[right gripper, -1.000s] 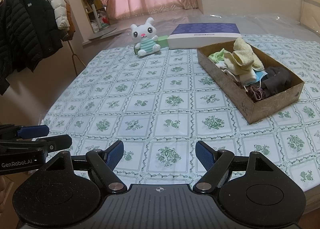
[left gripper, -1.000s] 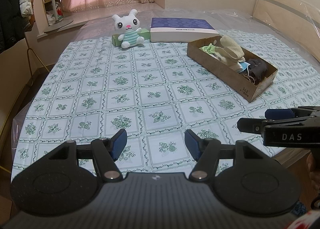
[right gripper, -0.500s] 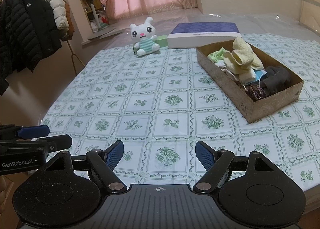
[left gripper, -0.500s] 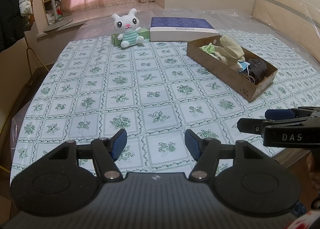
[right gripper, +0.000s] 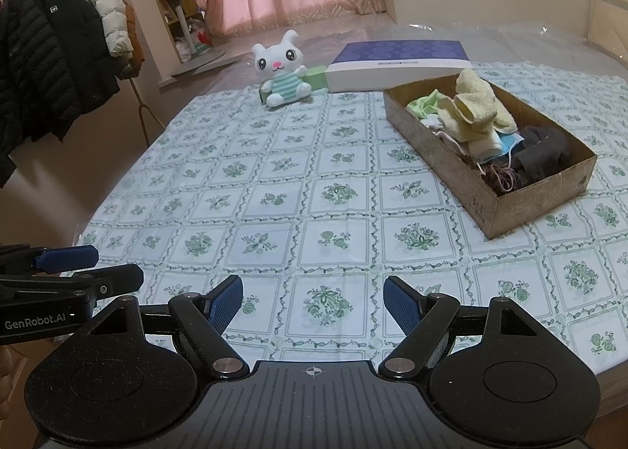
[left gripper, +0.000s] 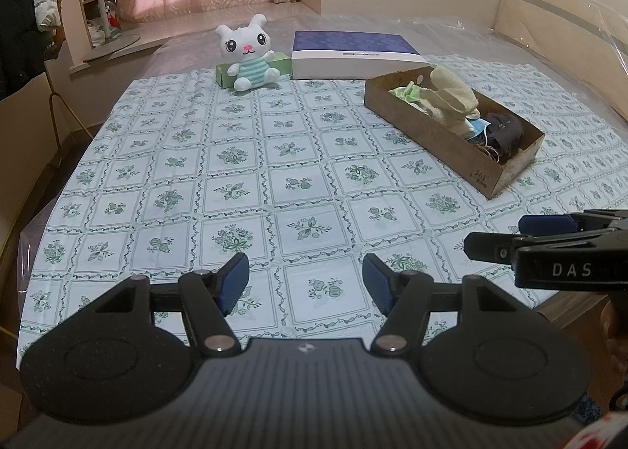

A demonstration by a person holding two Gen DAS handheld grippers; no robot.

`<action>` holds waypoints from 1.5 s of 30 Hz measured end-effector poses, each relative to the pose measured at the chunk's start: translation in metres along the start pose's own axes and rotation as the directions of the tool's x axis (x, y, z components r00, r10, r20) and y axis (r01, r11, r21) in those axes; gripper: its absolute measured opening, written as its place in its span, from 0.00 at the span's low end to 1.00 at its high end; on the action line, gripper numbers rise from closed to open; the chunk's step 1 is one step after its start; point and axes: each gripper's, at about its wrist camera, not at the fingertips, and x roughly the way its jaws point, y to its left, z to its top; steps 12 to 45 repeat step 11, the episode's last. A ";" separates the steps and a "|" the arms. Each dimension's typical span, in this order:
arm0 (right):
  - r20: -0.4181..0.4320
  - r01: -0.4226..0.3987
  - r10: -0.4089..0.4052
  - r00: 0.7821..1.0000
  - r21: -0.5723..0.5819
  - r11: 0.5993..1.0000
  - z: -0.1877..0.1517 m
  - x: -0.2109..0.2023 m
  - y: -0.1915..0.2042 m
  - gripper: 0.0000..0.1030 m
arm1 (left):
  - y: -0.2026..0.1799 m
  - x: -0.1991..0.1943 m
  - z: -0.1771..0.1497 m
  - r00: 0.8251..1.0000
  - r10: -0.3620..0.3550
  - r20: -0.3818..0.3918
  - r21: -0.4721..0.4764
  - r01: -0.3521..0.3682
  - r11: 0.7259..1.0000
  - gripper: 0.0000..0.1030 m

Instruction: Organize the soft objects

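both grippers idle at the near edge, soft things piled in the box

left gripper and right gripper hang wide apart and empty over the bed's near edge. one cardboard box toward the right edge holds yellow towels, a green cloth, a face mask and dark cloth, either sorted or awaiting sorting. one plush bunny sits at the far edge; pinch any cloth mid-fold.
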 end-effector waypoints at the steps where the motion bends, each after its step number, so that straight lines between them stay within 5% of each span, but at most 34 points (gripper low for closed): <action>1: -0.001 0.000 0.000 1.000 0.001 1.000 0.000 0.001 0.000 0.76 | -0.001 0.000 0.000 1.000 -0.001 0.000 0.000 0.001 1.000 0.60; 45: -0.007 0.001 -0.001 1.000 0.004 1.000 0.000 0.005 -0.001 0.76 | 0.001 0.007 0.000 1.000 -0.008 -0.005 0.000 0.008 1.000 0.60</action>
